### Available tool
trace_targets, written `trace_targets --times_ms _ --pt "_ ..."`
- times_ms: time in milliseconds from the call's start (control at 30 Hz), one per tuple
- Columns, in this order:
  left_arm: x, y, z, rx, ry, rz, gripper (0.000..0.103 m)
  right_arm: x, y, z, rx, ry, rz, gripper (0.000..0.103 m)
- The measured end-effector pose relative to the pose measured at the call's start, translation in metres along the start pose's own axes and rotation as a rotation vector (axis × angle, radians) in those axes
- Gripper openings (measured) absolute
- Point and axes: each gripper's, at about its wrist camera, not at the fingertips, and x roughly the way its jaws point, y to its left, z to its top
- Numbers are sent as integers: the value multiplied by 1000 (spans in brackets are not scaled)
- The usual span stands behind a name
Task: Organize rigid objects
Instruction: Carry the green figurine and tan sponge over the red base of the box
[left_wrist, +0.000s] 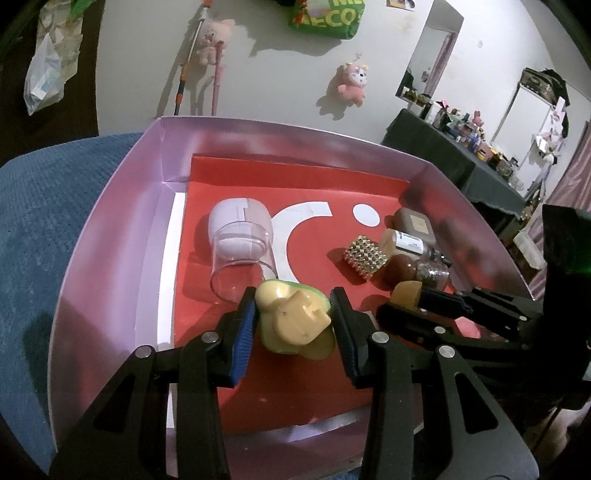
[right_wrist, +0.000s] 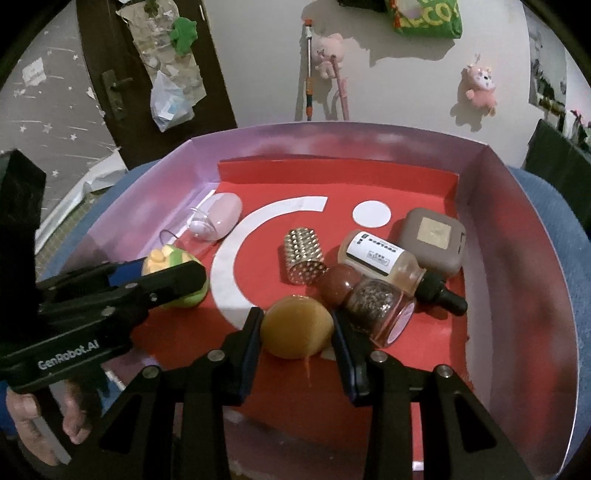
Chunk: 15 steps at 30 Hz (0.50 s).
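A yellow-and-green toy (left_wrist: 293, 320) is pinched between the pads of the left claw (left_wrist: 293, 325) inside the pink box (left_wrist: 110, 229). An amber ball (right_wrist: 296, 326) is clamped in the right claw (right_wrist: 297, 332), beside 2 bottles (right_wrist: 384, 258) on the red liner (right_wrist: 266, 192).

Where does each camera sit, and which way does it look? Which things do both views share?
Left wrist: sits on the left claw, looks down into the pink box; its own fingers grip a yellow-green toy; the right claw enters from the right.
Right wrist: sits on the right claw, looks down into the same box; its fingers grip an orange ball; the left claw and a hand show at left.
Shared: box, toy, ball, studded cylinder, dropper bottle, clear cup.
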Motion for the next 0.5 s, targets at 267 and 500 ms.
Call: trace_targets --times_ms 267,500 --pt "7 4 -2 -6 25 3 37 1 1 2 0 -2 -4 40" --pt "8 4 -2 -8 29 3 37 1 1 2 3 -2 -2 40"
